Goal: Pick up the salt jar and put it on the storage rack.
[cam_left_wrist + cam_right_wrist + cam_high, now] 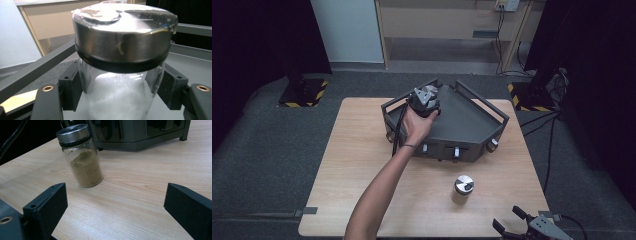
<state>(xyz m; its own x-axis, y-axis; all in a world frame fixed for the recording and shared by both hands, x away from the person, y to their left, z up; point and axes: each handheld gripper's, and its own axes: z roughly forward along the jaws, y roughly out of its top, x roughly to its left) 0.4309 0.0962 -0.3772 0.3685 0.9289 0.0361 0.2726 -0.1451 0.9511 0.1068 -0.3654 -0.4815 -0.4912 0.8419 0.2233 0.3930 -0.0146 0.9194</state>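
Observation:
A glass jar (117,95) of white powder with a steel lid stands between the black pads (72,87) of my left gripper (120,92), which is shut on it. In the high view that left gripper (424,100) sits over the left part of the grey metal rack (472,115), held by a hand. A second glass jar (83,162) with brown powder and a steel lid stands upright on the wooden table (362,150); the same brown-powder jar (462,189) is in front of the rack. My right gripper (115,205) is open, just short of that jar, with nothing between its jaws, and the right gripper (512,225) lies at the table's near right corner.
The rack has raised rails and knobs (456,151) along its front face. Black stands with yellow-striped bases (304,92) flank the table on the grey floor. Cables (537,125) run past the table's right side. A wooden shelf unit (452,25) stands behind.

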